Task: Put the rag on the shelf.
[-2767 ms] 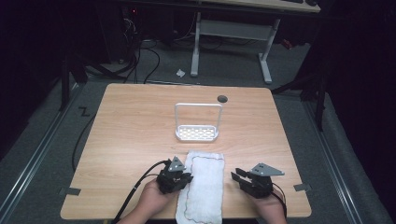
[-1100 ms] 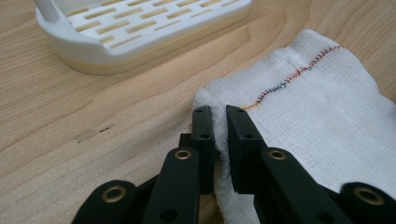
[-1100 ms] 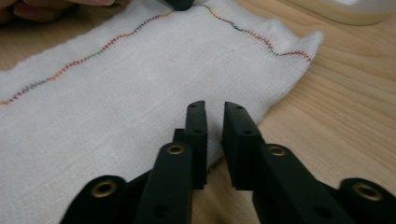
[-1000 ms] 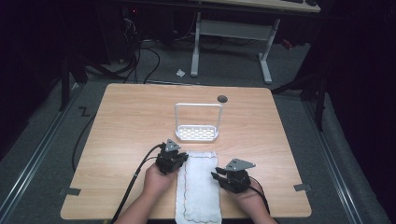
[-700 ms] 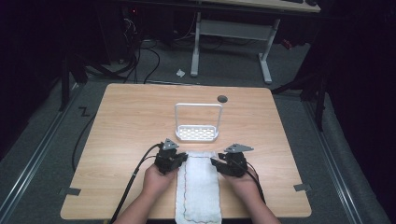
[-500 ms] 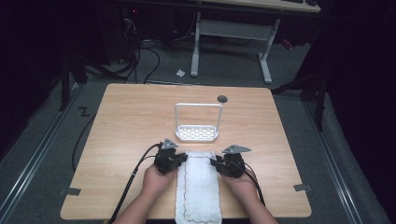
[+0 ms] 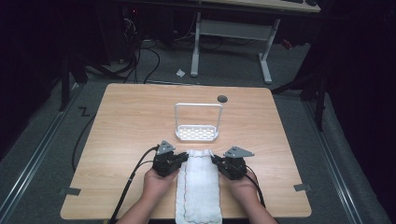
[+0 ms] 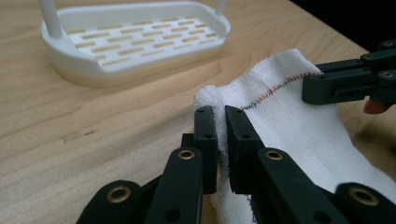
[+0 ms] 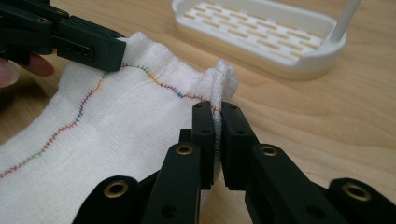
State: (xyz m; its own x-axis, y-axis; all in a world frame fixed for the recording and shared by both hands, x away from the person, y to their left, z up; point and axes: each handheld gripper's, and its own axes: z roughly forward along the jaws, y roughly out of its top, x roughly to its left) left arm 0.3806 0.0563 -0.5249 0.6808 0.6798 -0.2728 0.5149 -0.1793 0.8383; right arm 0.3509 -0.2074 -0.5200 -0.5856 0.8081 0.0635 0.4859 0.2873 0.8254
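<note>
A white cloth (image 7: 198, 186) is lying lengthwise at the lower centre of the high view, on the counter (image 7: 126, 121), with its near end hanging at the bottom edge of the frame and its far end just short of the white rack (image 7: 197, 132). Compared with the picture from nearly three seconds ago, when the right gripper (image 7: 215, 160) was being held off to the right of the cloth, both grippers are now being set at the far corners; within the last second the right one has been brought in and upward to match the left gripper (image 7: 185, 158). In the left gripper view the jaws are being pressed together on a bunched fold of the cloth (image 8: 280, 121) at its corner, and in the right gripper view the same is being done at the other corner, where the cloth (image 9: 116, 135) with its coloured stitching is being pinched between nearly closed jaws. The cloth is thus judged to be secured at both far corners, so that a lift or a fold toward the person can be started; the corners are not yet being raised off the counter.
</note>
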